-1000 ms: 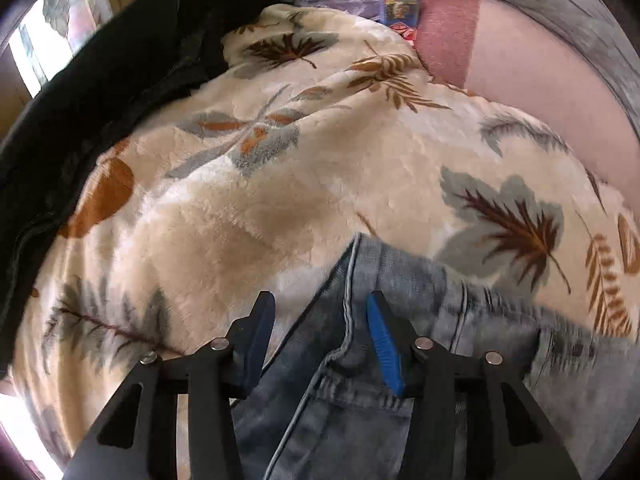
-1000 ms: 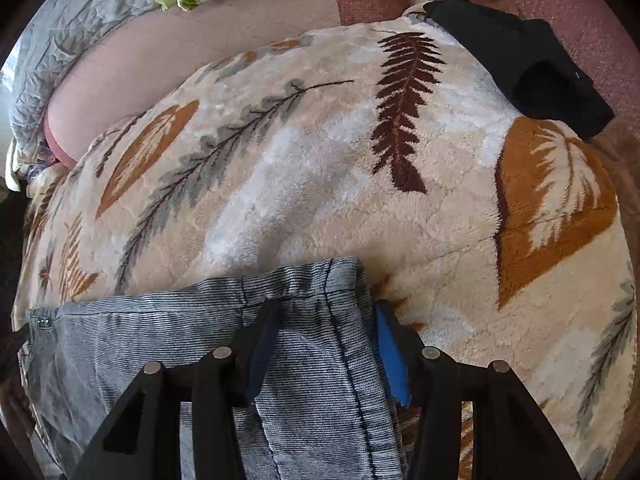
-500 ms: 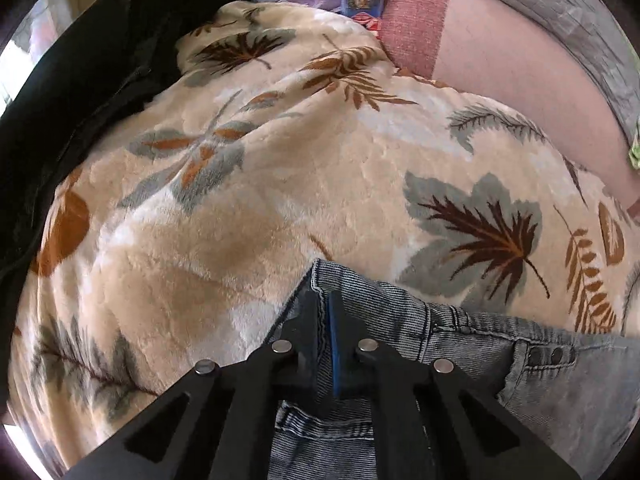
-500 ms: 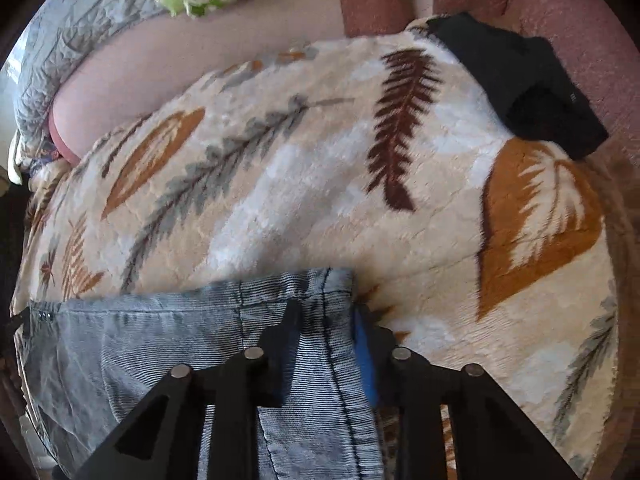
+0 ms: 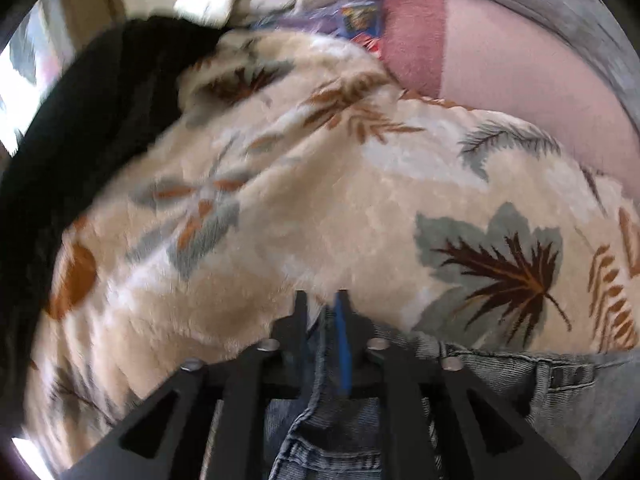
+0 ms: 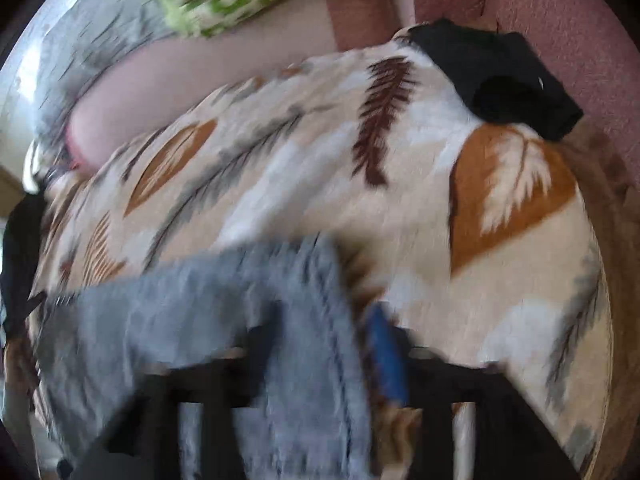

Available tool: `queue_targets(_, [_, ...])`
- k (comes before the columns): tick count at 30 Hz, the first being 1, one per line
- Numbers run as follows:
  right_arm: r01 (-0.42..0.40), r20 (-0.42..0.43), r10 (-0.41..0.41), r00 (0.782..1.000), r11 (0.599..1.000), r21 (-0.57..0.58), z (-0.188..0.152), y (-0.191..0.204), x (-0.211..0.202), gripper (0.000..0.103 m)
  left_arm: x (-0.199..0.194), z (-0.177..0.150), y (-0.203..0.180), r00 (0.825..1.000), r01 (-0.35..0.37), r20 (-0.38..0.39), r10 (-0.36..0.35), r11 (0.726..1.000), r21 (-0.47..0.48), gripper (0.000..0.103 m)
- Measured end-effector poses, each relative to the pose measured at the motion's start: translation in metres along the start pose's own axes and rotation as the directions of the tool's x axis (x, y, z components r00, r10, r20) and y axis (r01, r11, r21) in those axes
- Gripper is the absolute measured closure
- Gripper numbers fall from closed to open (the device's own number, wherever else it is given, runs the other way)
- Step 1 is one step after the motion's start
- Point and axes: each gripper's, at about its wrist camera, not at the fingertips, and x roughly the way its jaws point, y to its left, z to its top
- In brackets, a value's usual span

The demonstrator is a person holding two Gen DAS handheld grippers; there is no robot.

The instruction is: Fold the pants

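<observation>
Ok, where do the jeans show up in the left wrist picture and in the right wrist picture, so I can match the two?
Left wrist: jeans along the bottom, centre to right, waistband clamped in the left tongs.
Right wrist: jeans fill the lower left, blurred; the hem edge runs between the right tongs.
Shared landmark: the leaf-print blanket under the jeans, and the grey quilt beyond it.

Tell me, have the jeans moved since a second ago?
Yes. In the right wrist view the jeans now reach farther up the leaf-print blanket, toward the black garment, with the right gripper clamped on them.
</observation>
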Motion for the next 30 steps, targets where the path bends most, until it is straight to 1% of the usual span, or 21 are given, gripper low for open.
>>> queue_targets(2, [0.019,-0.004,-0.020,1.000,1.000,-0.023,-0.017,0.000,-0.012,0.035,-0.016,-0.002,0.012,0.999,0.033,0.011,-0.033,0.998,-0.049,0.072])
queue_targets(4, [0.029,-0.016,-0.030,0.999,0.999,-0.016,-0.033,-0.004,-0.018,0.035,-0.046,-0.012,0.018,0.996,0.081,0.048,-0.079,0.996,-0.037,0.058])
queue_targets(7, [0.041,-0.108,-0.046,0.993,0.998,-0.043,-0.052,-0.007,0.002,0.036,-0.084,-0.037,0.022,0.988,0.114,0.108,-0.112,0.993,-0.013,0.037])
queue_targets(8, [0.057,-0.126,-0.066,0.990,0.996,-0.071,-0.057,-0.004,0.009,0.043,-0.090,-0.043,0.022,0.987,0.121,0.111,-0.120,0.993,-0.005,0.037])
queue_targets(9, [0.080,-0.101,-0.090,0.991,0.992,-0.098,-0.060,0.000,0.009,0.053,-0.093,-0.052,0.019,0.987,0.125,0.101,-0.127,0.992,0.021,0.037])
queue_targets(10, [0.084,-0.090,-0.094,0.991,0.991,-0.103,-0.060,0.004,0.005,0.066,-0.088,-0.064,0.013,0.994,0.082,0.062,-0.086,0.994,0.066,0.037])
queue_targets(11, [0.100,-0.078,-0.109,0.991,0.989,-0.108,-0.058,0.008,0.001,0.088,-0.077,-0.069,0.006,0.999,0.035,0.029,-0.038,0.994,0.106,0.037])
queue_targets(12, [0.115,-0.064,-0.124,0.990,0.985,-0.125,-0.058,0.011,-0.005,0.088,-0.057,-0.078,-0.001,0.999,-0.024,-0.033,0.030,0.985,0.169,0.039])
queue_targets(13, [0.138,-0.067,-0.150,0.986,0.978,-0.154,-0.060,0.015,-0.006,0.088,-0.042,-0.083,-0.002,0.996,-0.024,-0.083,0.040,0.983,0.181,0.047])
queue_targets(14, [0.149,-0.077,-0.163,0.984,0.974,-0.170,-0.062,0.017,-0.005,0.088,-0.032,-0.086,0.004,0.994,0.014,-0.108,0.000,0.992,0.123,0.047])
queue_targets(15, [0.154,-0.097,-0.173,0.980,0.972,-0.177,-0.066,0.017,-0.001,0.087,-0.036,-0.083,0.007,0.995,0.026,-0.101,-0.017,0.996,0.089,0.051])
queue_targets(16, [0.144,-0.114,-0.165,0.980,0.975,-0.172,-0.068,0.014,0.000,0.086,-0.043,-0.078,0.009,0.994,0.056,-0.100,-0.050,0.996,0.062,0.071])
queue_targets(17, [0.125,-0.108,-0.142,0.984,0.981,-0.149,-0.067,0.009,-0.004,0.079,-0.052,-0.073,0.011,0.993,0.086,-0.086,-0.082,0.995,0.044,0.071])
queue_targets(18, [0.112,-0.112,-0.125,0.986,0.987,-0.118,-0.065,0.004,-0.008,0.067,-0.062,-0.067,0.013,0.994,0.102,-0.052,-0.100,0.994,0.032,0.071])
queue_targets(19, [0.091,-0.090,-0.098,0.991,0.993,-0.071,-0.062,-0.004,-0.018,0.061,-0.070,-0.061,0.015,0.993,0.113,-0.018,-0.113,0.993,0.027,0.069])
queue_targets(20, [0.069,-0.055,-0.072,0.996,0.996,-0.049,-0.058,-0.008,-0.026,0.050,-0.076,-0.054,0.017,0.992,0.122,0.012,-0.122,0.992,0.027,0.064])
queue_targets(21, [0.051,-0.018,-0.052,0.998,0.998,-0.034,-0.052,-0.010,-0.034,0.037,-0.080,-0.046,0.019,0.992,0.124,0.036,-0.125,0.992,0.025,0.049])
queue_targets(22, [0.046,0.020,-0.045,0.999,0.999,-0.018,-0.043,-0.011,-0.042,0.033,-0.083,-0.038,0.022,0.991,0.119,0.065,-0.119,0.993,0.012,0.043])
queue_targets(24, [0.003,0.064,-0.003,0.998,1.000,-0.006,-0.026,-0.012,-0.048,0.031,-0.079,-0.024,0.024,0.990,0.118,0.085,-0.116,0.993,-0.010,0.043])
queue_targets(27, [-0.074,0.068,0.071,0.995,0.996,0.045,0.003,-0.012,-0.038,0.031,-0.056,-0.008,0.021,0.990,0.142,0.029,-0.141,0.989,-0.035,0.043])
queue_targets(30, [-0.069,0.054,0.066,0.996,0.996,0.053,0.026,-0.007,-0.018,0.031,-0.028,-0.009,0.009,0.990,0.138,-0.029,-0.139,0.990,-0.021,0.043])
